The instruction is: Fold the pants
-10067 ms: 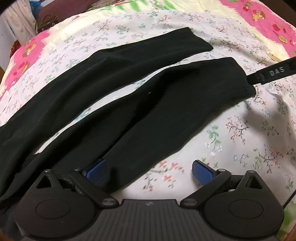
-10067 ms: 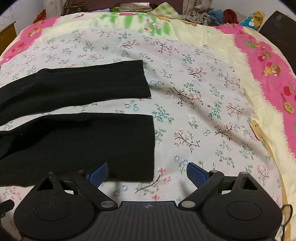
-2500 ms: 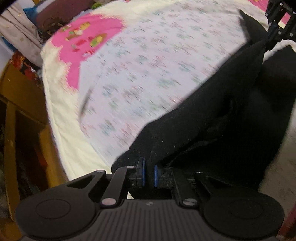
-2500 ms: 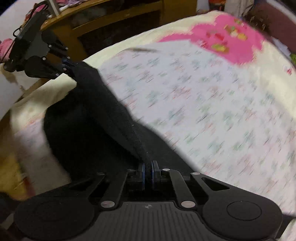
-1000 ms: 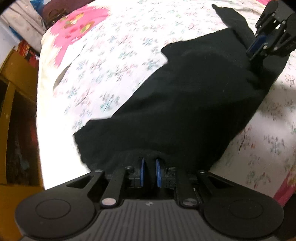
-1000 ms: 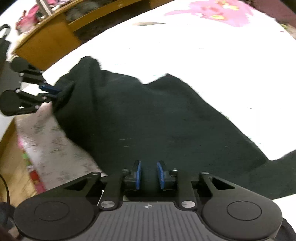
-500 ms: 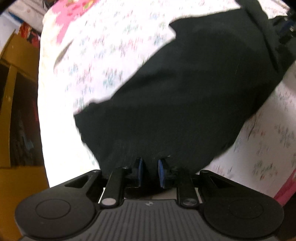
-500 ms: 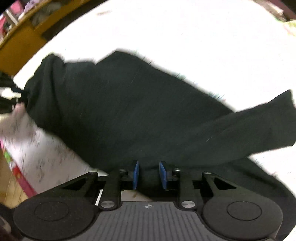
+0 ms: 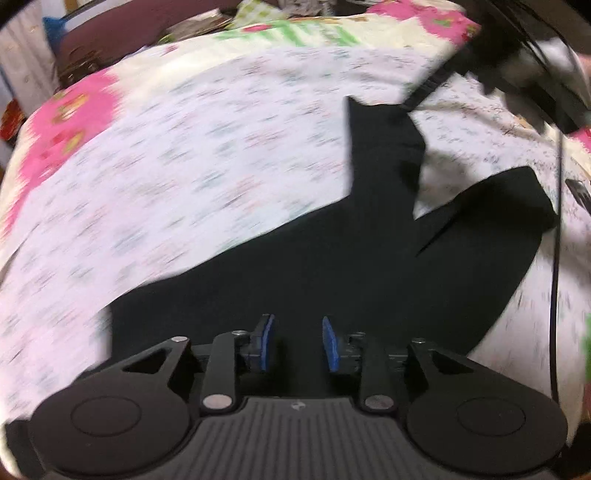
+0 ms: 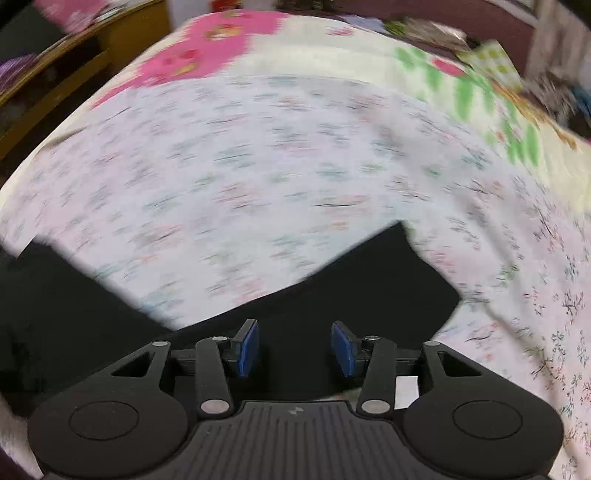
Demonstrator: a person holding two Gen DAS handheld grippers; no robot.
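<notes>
The black pants (image 9: pixel 332 266) lie on the floral bedsheet (image 9: pixel 184 177), with one leg end pointing up and another spreading right. My left gripper (image 9: pixel 297 345) is open just above the cloth, its blue pads apart, holding nothing. In the right wrist view the pants (image 10: pixel 369 288) lie flat across the lower frame, and my right gripper (image 10: pixel 293 347) is open over them and empty. The right gripper's body shows blurred at the top right of the left wrist view (image 9: pixel 517 55). Both views are motion-blurred.
The sheet has pink (image 10: pixel 207 55) and green-striped (image 10: pixel 480 99) borders. A wooden shelf unit (image 10: pixel 74 74) stands beside the bed at the left. Clutter lies beyond the bed's far edge (image 9: pixel 277 11). A thin black cable (image 9: pixel 556 258) hangs at the right.
Both grippers have opened and let go of the pants, which now lie on the bed. Both cameras have swung to face across the sheet.
</notes>
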